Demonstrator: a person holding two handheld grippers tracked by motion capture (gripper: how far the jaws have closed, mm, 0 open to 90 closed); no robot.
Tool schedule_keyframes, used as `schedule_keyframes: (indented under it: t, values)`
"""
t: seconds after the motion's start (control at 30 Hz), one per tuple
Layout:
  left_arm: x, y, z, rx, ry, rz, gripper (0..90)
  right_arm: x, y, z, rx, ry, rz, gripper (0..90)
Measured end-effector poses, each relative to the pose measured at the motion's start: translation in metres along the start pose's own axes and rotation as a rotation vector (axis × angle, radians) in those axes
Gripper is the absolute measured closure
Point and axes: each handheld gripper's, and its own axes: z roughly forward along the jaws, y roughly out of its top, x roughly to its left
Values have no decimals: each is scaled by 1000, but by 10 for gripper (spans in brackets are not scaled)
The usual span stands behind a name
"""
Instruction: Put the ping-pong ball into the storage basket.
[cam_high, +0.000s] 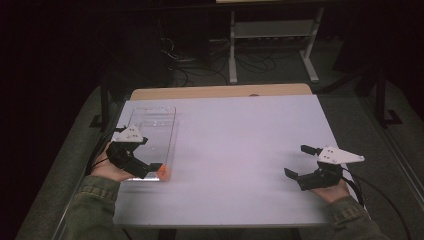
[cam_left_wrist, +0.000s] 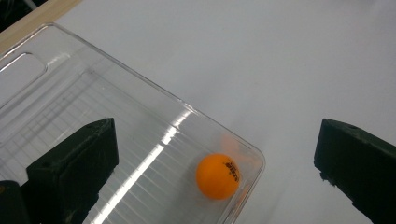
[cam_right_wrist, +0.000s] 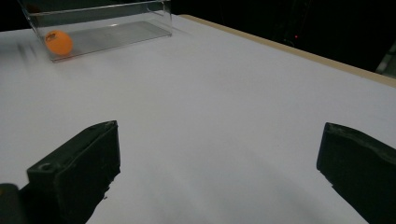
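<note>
the left gripper (cam_left_wrist: 219, 154) hangs over the near end of the clear tray (cam_left_wrist: 140, 84), fingers spread wide, the orange ball (cam_left_wrist: 217, 176) between them, in the tray's near corner. the right gripper (cam_high: 302, 162), also spread, sits well apart across the desk (cam_high: 240, 140).

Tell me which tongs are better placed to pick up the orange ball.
Left. The left tongs hang open right at the near corner of the clear tray, where the orange ball lies. The right tongs, also open, are far across the table.
</note>
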Motion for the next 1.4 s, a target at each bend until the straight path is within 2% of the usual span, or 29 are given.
schedule_keyframes:
  t: [0.17, 0.7, 1.0, 1.4]
  values:
    - [0, -7, 0, -30, 6, -18, 0, 0, 0, 1, 4, 1, 1, 0]
    - [-8, -21, -1, -114, 16, -29, 0, 1, -1, 2, 8, 5, 1, 0]
    - [-12, -32, -4, -171, 38, -54, 0, 1, -1, 3, 12, 4, 3, 0]
    - [-17, -38, -5, -219, 32, -62, 0, 1, -1, 3, 16, 2, 1, 0]
